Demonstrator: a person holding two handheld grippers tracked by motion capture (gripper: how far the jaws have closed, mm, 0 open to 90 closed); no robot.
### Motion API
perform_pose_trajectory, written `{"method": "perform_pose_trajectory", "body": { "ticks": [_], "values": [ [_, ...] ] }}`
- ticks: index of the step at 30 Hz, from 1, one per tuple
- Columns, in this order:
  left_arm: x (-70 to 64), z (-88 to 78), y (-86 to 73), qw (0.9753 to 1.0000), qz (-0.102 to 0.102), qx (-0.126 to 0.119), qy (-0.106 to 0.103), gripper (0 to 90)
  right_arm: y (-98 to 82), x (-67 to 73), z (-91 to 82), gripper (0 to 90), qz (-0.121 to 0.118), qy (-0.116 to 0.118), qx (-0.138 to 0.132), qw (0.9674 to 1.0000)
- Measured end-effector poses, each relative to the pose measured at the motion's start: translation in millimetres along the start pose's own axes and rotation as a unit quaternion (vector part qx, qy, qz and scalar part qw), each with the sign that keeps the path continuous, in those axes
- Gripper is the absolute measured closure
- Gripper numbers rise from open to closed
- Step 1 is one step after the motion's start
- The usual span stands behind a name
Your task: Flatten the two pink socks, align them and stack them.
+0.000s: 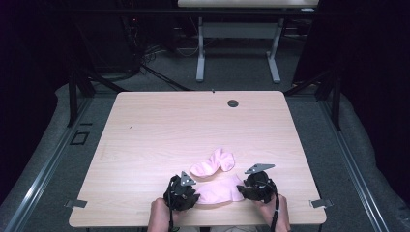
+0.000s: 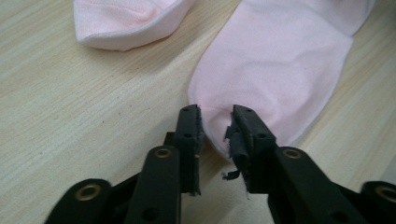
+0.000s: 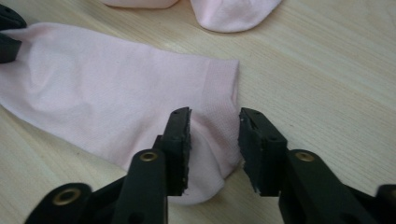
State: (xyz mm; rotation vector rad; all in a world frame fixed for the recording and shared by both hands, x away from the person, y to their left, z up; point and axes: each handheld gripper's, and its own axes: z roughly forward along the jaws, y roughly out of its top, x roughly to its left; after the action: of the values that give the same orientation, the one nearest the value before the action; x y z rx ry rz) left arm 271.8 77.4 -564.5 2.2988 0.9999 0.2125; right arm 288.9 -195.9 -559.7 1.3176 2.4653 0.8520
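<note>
Two pink socks lie on the wooden table. The nearer sock lies flat along the front edge between my two grippers. The left gripper stands open at the toe; in the left gripper view the toe tip of this sock sits between the jaws of the left gripper, unpinched. My right gripper is open at the cuff end; in the right gripper view its jaws straddle the cuff corner of the sock. The second sock lies curled just beyond.
A round cable hole sits near the table's far edge. Another table's white legs stand on the floor behind. The table's front edge runs close under both hands. The second sock lies close to the grippers.
</note>
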Motion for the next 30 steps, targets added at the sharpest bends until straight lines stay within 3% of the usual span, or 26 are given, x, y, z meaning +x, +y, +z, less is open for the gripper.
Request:
{"method": "perform_pose_trajectory", "body": {
  "ticks": [6,10,11,16,23,30],
  "values": [
    [-5.3,2.7,1.0,0.9994,0.027,0.004,0.023,87.7,-2.2,1.7,3.2,74.8,0.008,0.01,-0.007,0.9999],
    [-4.2,1.8,-0.3,0.9993,0.032,0.002,0.021,89.1,-4.1,1.4,2.7,85.2,0.011,0.014,-0.008,0.9998],
    [-3.9,1.3,-0.8,0.9992,0.034,0.002,0.022,89.3,-4.8,1.3,1.8,86.7,0.014,0.026,-0.009,0.9995],
    [0.7,-2.9,-4.5,0.9994,0.032,0.004,0.011,89.4,-8.2,5.7,-2.0,87.7,0.024,0.037,-0.009,0.999],
    [9.9,-9.2,-10.9,0.9998,0.018,0.006,-0.009,89.3,-15.4,19.0,-8.7,87.8,0.011,0.044,0.006,0.999],
    [14.8,-12.5,-14.3,0.9997,0.009,-0.001,-0.024,86.9,-18.0,23.5,-9.0,85.9,0.004,0.051,0.013,0.9986]
  ]
}}
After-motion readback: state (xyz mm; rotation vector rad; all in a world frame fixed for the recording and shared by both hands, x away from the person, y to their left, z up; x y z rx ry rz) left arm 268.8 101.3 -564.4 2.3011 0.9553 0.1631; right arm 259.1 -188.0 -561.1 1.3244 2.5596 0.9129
